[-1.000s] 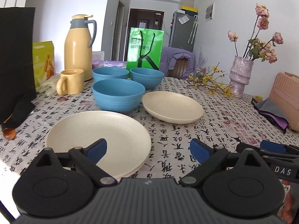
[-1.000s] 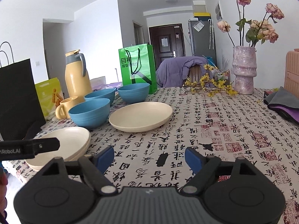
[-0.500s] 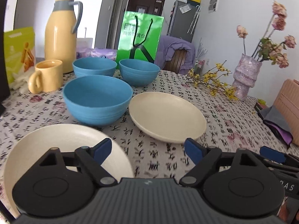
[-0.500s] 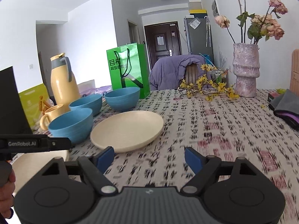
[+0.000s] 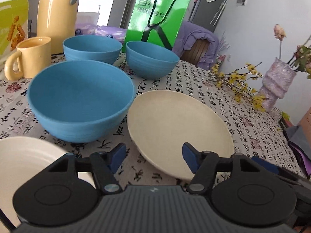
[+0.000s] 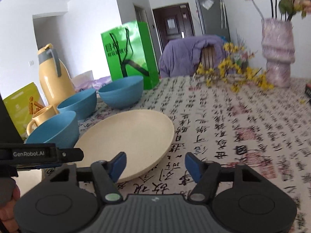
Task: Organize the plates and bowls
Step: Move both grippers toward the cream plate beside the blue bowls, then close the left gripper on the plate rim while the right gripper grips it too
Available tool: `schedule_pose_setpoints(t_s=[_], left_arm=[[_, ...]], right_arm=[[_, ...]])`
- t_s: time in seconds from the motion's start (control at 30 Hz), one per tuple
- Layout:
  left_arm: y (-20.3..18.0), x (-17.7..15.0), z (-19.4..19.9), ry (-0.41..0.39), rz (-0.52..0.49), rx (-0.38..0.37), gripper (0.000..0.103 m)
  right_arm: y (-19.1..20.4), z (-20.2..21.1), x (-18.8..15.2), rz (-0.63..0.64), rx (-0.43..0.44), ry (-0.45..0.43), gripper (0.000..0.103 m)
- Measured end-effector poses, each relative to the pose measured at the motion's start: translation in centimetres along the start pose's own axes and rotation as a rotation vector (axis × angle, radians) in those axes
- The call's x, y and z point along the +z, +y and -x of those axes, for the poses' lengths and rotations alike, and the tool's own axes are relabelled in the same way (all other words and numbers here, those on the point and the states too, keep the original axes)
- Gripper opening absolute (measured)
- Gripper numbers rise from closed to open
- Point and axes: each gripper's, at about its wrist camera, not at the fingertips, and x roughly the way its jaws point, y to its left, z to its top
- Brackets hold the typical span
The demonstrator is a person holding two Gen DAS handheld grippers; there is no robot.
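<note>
The left gripper (image 5: 153, 158) and right gripper (image 6: 154, 165) have both just been closing, half open now, holding nothing. The single cream plate (image 5: 178, 130) lies just ahead, near the table's (image 6: 243, 126) middle. Its near rim sits between the left jaws, so the left one is nearer.
</note>
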Motion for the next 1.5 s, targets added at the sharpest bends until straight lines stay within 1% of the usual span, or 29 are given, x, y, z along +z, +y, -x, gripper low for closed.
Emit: schedule_pose_setpoints(t_s=[0.07, 0.13, 0.2, 0.27, 0.3, 0.33, 0.4, 0.43, 0.57, 0.73, 1.0, 1.2, 1.5], left_arm=[[0.1, 0.2, -0.9, 0.014, 0.010, 0.006, 0.062], [0.1, 0.3, -1.5, 0.028, 0.015, 0.003, 0.048], [0.1, 0.3, -1.8, 0.036, 0.016, 0.013, 0.046], [0.1, 0.4, -2.0, 0.039, 0.021, 0.017, 0.038], [0.2, 0.4, -2.0, 0.041, 0.026, 0.017, 0.033], [0.3, 0.5, -2.1, 0.044, 0.029, 0.016, 0.028], [0.2, 0.5, -2.2, 0.047, 0.021, 0.017, 0.024], [0.2, 0.5, -2.3, 0.048, 0.015, 0.020, 0.021], [-0.1, 0.5, -2.4, 0.055, 0.008, 0.014, 0.019], [-0.4, 0.3, -2.0, 0.055, 0.005, 0.009, 0.018], [-2.1, -0.2, 0.6, 0.025, -0.031, -0.008, 0.017], [-3.1, -2.0, 3.1, 0.029, -0.048, -0.027, 0.017], [-3.8, -6.1, 7.9, 0.031, -0.058, -0.030, 0.017]], right_arm=[[-0.2, -1.3, 0.3, -0.011, -0.002, 0.017, 0.059], [-0.4, -2.4, 0.5, -0.019, -0.006, 0.029, 0.053], [-0.5, -3.3, 0.7, -0.028, -0.003, 0.041, 0.048], [-0.7, -4.1, 0.8, -0.037, -0.004, 0.056, 0.040], [-0.8, -4.4, 0.8, -0.041, -0.002, 0.062, 0.034], [-0.9, -4.7, 0.8, -0.045, 0.000, 0.068, 0.029], [-1.0, -4.9, 0.7, -0.049, -0.014, 0.073, 0.025], [-1.1, -4.9, 0.7, -0.055, -0.013, 0.068, 0.025], [-1.6, -4.7, 0.7, -0.072, -0.024, 0.059, 0.022], [-1.6, -3.6, 0.9, -0.053, -0.048, 0.026, 0.020], [-1.9, -0.5, 0.8, -0.066, -0.057, -0.005, 0.020], [-2.2, 3.2, -0.7, -0.079, -0.072, -0.022, 0.020], [-1.5, 9.5, -3.7, -0.060, -0.073, -0.045, 0.020]])
